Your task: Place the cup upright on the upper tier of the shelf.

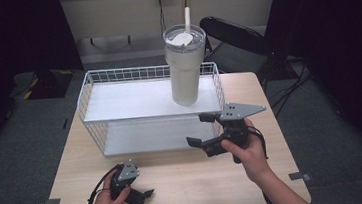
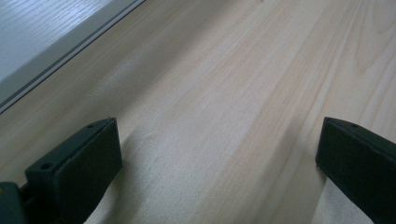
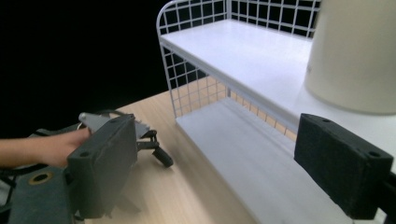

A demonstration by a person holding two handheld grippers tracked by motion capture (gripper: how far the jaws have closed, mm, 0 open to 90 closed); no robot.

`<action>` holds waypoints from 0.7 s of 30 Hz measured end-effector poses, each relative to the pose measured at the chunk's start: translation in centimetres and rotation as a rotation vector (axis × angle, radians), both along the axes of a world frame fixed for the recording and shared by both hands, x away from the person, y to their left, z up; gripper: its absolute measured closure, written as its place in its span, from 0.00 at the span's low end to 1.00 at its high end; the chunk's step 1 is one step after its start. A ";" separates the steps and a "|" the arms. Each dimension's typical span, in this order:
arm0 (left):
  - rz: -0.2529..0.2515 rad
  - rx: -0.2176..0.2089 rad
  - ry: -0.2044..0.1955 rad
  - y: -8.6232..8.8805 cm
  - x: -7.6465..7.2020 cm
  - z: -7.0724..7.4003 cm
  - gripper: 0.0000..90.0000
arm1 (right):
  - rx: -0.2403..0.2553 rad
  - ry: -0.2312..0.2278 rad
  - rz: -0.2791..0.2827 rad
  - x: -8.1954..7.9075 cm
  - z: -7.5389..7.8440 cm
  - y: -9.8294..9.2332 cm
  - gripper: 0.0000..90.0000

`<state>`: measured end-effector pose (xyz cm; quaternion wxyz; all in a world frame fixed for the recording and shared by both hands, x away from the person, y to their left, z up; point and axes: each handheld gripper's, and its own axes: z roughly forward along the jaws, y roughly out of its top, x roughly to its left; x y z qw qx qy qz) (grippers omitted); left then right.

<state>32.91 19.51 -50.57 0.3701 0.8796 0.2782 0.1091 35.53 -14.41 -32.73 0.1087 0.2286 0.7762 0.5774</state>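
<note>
Right gripper held just off the front right corner of the white wire shelf rack, jaws spread wide with nothing between them. Cream tumbler upright on the upper shelf toward its right end, lid and straw on top, just behind and above that gripper, apart from it. In the right gripper view, tumbler large at upper right, standing close to the shelf's front edge; lower shelf bare below it, with open room along its whole length.

Left gripper low at the front left of the table, held by a hand, well apart from the rack. In the left gripper view, jaws spread wide over bare wood, gripping nothing, the rack's lower board edge at upper left.

Wire mesh walls on the rack's back and sides; front open. Broad stretch of pale wood free between the two grippers and along the table's front edge.

Grey carpet around the table, a black chair behind its far right corner, a pale wall with a socket and cable beyond, dark drapes at either side.
</note>
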 end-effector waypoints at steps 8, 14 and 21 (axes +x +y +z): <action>0.000 0.001 0.000 0.0 0.0 0.0 0.00 | -0.058 0.028 0.062 -1.4 -4.0 0.1 0.14; 0.000 0.001 0.000 0.0 0.0 0.0 0.00 | -0.066 0.078 0.064 -1.6 -7.2 -0.6 0.14; 0.000 0.001 0.000 0.0 0.0 0.0 0.00 | -0.073 0.101 0.054 -1.5 -9.0 -1.3 0.14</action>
